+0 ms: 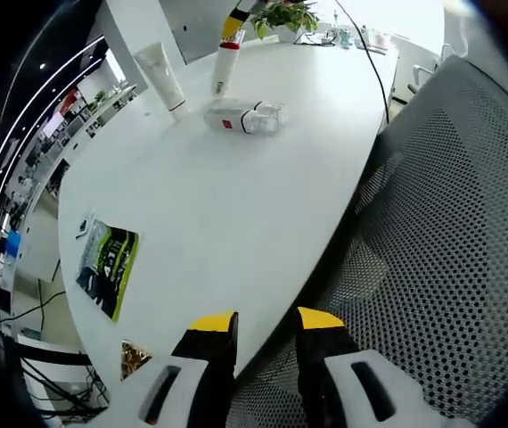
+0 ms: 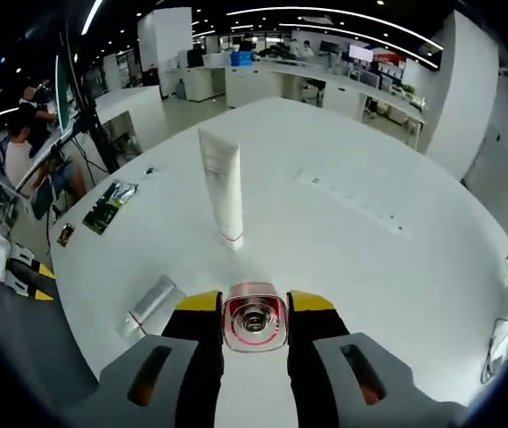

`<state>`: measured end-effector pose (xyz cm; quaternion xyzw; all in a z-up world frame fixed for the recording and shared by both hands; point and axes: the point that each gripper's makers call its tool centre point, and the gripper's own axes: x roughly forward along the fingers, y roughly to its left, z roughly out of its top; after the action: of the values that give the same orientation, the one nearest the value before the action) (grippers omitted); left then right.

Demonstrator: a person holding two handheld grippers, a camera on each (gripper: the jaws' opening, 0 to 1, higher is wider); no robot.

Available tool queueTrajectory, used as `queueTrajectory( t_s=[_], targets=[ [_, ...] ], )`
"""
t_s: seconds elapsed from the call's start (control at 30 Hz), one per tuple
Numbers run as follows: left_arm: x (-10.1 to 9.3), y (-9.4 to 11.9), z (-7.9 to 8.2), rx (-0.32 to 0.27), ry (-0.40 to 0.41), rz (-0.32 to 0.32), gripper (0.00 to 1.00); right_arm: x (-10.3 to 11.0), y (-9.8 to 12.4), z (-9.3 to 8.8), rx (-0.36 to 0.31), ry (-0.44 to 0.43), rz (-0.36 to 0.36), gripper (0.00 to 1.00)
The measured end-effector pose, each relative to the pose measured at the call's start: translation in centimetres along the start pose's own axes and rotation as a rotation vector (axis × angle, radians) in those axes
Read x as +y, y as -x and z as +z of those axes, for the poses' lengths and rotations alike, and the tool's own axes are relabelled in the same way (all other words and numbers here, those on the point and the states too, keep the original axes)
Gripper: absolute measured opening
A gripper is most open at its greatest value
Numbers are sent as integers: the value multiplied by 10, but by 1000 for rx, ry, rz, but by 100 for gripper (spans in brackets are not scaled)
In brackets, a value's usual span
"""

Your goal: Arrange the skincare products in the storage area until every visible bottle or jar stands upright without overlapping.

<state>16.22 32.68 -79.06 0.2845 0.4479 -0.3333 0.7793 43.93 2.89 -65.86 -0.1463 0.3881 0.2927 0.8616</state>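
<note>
In the left gripper view, the left gripper hangs at the bench edge beside a mesh chair back, jaws parted and empty. Well ahead, a clear bottle lies on its side near an upright white tube; the right gripper holds a white bottle over them.

In the right gripper view, the right gripper has its jaws closed on that white bottle's cap end. The white tube stands just ahead; the clear bottle lies left. Set the bottle down squarely on bare bench, apart from both, before releasing.
</note>
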Motion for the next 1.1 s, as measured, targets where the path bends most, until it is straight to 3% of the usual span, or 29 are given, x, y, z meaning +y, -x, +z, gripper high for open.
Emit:
queueTrajectory(
  t_s=[0.17,0.4,0.47,0.67,0.8,1.1],
  targets=[
    [2,0,1,-5,4,6,26,-10,-8,2,88,44,51,24],
    [3,1,0,-7,9,10,26,-15,-15,10,157,75,87,24],
    [3,1,0,-6,9,10,26,-5,-14,10,177,81,97,24],
    [3,1,0,-5,9,8,26,-10,-18,13,245,99,120,24],
    [2,1,-2,0,8,5,26,0,-13,8,292,123,131,24],
    [2,2,-3,2,11,7,26,4,-19,15,363,130,167,25]
  ],
)
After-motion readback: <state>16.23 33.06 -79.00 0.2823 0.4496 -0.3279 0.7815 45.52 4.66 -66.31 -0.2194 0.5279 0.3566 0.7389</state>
